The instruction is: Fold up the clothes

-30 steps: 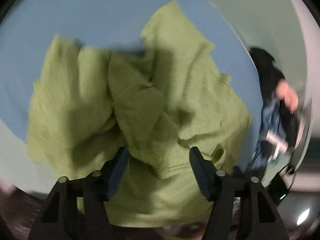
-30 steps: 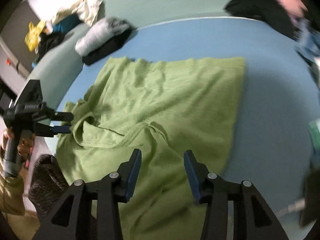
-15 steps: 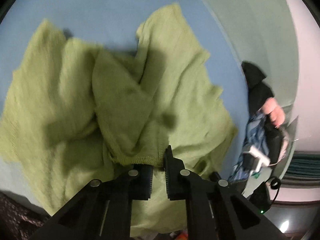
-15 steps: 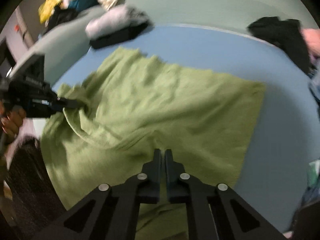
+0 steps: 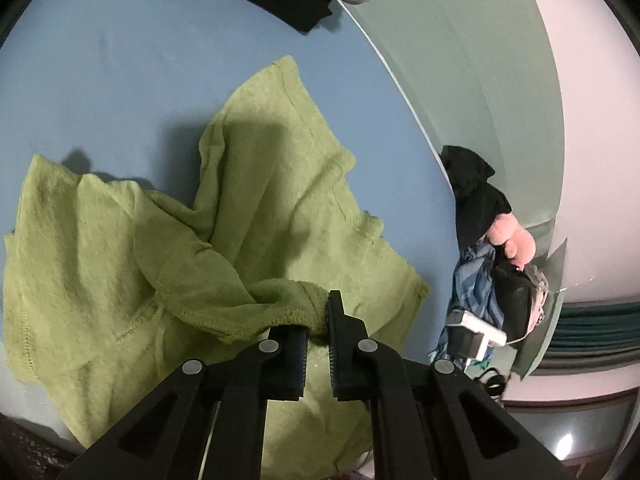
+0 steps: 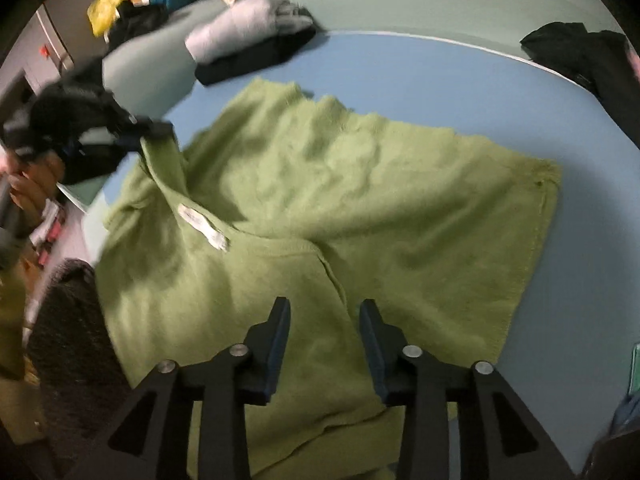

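1. The left gripper (image 5: 318,320) is clamped on a stitched hem of the green garment (image 5: 248,208), and that pinched edge is lifted off the blue surface (image 5: 120,60), with cloth draping away ahead and to its left.
2. The right gripper (image 6: 324,328) hangs over the garment with nothing between its fingers; its jaws have just been opening, and cloth lies below the gap, not in it.
3. The relation to watch: the bulk of the garment lies straight ahead of the right gripper, its long axis running across that gripper's view from the near left to the hemmed edge (image 6: 540,216) on the far right.
4. From the right wrist view the left gripper (image 6: 156,130) sits far to the left, pulling a ridge of fabric taut towards itself.
5. The right gripper is the nearer one to the flat middle and to the seam just ahead of its fingertips, so I judge it the natural one for the next pinch.
6. The garment is a soft, fuzzy knit, rumpled near the left grip, smoother to the right, with a white label (image 6: 204,226) showing, so it looks inside out there.
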Demonstrator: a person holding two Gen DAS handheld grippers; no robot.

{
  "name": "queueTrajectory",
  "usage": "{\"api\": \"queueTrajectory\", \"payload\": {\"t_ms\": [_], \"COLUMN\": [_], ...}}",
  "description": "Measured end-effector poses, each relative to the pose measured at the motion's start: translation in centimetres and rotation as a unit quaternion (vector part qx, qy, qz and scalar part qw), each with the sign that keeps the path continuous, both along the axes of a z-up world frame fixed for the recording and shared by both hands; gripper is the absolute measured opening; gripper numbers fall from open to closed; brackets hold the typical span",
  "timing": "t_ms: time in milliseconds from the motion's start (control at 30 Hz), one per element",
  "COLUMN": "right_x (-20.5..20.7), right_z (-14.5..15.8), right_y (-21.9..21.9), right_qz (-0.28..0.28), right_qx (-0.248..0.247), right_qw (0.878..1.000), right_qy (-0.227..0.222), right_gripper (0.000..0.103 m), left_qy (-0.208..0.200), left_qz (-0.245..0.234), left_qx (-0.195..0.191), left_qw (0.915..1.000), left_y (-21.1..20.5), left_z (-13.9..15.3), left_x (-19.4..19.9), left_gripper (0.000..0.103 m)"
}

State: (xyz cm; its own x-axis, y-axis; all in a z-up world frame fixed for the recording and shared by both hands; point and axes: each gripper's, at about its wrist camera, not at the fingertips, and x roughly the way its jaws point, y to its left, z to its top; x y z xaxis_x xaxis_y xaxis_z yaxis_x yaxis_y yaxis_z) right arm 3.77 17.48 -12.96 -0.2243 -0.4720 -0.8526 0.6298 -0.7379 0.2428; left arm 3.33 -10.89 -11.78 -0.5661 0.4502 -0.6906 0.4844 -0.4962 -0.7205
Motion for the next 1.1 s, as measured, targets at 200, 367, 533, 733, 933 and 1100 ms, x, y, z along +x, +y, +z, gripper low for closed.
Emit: {"api": "queueTrajectory", "payload": {"t_ms": [200, 367, 533, 733, 933, 1100], "right_x": [1.0, -2.4, -8.4, -11.6, -3.9, 5.6], "right_z": [2.5, 7.6, 5.7, 0.4, 5.3, 1.9], "right_y": [0.5, 3.0, 2.8, 2.9, 8.5, 10.5], "right_qz": [0.000, -0.072, -0.123, -0.185, -0.236, -0.238], "right_qx": [-0.017, -0.053, -0.006, 0.032, -0.102, -0.272], "right_qw": [0.999, 0.989, 0.986, 0.981, 0.966, 0.920], "right_qy": [0.048, 0.120, 0.113, 0.053, 0.029, -0.153], "right_gripper": [0.002, 0.002, 0.002, 0.016, 0.051, 0.046], "left_qy": [0.009, 0.033, 0.026, -0.004, 0.093, 0.055], "left_qz": [0.001, 0.014, 0.021, 0.002, 0.003, 0.041], "left_qx": [-0.007, -0.023, -0.072, -0.089, -0.064, -0.078], "left_qw": [0.9999, 0.9991, 0.9968, 0.9961, 0.9936, 0.9945], "left_y": [-0.5, -1.4, -1.7, -1.8, -3.5, -3.8], "left_z": [0.6, 2.3, 1.4, -2.4, 1.4, 1.7], "left_x": [-0.2, -3.7, -10.0, -15.1, -7.2, 3.6], "left_gripper": [0.008, 0.008, 0.008, 0.015, 0.075, 0.073]}}
